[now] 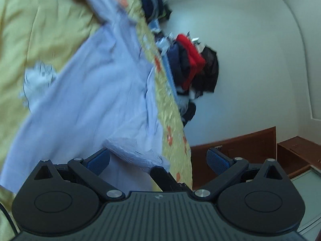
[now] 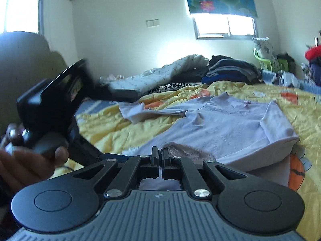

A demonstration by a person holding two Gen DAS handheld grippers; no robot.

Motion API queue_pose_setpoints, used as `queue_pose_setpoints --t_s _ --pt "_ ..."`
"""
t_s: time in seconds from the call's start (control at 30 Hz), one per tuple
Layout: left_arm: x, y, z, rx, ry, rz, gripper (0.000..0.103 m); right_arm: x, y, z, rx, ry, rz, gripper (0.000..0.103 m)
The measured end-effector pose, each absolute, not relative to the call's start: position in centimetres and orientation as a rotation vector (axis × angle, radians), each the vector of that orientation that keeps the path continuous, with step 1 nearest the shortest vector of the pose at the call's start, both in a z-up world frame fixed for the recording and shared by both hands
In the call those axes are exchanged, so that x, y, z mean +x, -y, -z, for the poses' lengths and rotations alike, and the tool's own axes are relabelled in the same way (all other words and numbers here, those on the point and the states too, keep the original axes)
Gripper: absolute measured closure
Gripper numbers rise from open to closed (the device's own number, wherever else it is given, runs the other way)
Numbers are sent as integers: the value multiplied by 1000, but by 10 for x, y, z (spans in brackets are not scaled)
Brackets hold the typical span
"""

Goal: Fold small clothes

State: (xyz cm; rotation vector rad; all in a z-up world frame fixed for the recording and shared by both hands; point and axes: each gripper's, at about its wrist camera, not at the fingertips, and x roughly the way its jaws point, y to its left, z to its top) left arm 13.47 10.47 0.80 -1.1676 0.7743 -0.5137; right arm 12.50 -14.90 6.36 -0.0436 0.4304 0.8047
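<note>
The right tongs (image 2: 159, 156) are clenched on the near hem of the lilac long-sleeved top (image 2: 226, 124), folded edge at four o'clock. The left tongs (image 1: 158, 158) stand released, cloth just beyond them; whether it touches a pad is blurred. The top lies spread on the yellow quilt (image 2: 104, 128) of the bed, neck at twelve o'clock. It looks thin, limp and light, likely to sag; hem corners and shoulders seem best holds.

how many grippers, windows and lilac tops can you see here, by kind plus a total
grippers: 2 (left gripper, right gripper)
windows: 2 (window, window)
lilac tops: 1 (top)
total: 5
</note>
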Motion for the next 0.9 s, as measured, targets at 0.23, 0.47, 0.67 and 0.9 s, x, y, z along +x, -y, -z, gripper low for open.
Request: queue_pose_setpoints --t_s 0.23,0.47,0.67,0.9 --pt "149 -96 17 -1205 -876 463 0 89 120 -50 -322 -481 -967 68" --pt "153 -86 8 -1034 -956 437 0 131 160 -59 89 -658 -902 62" --pt "147 -67 -18 -705 -973 363 14 160 207 -45 403 -756 -760 62" --pt "154 -60 -16 -608 -1023 363 82 163 241 -33 588 -753 -679 62"
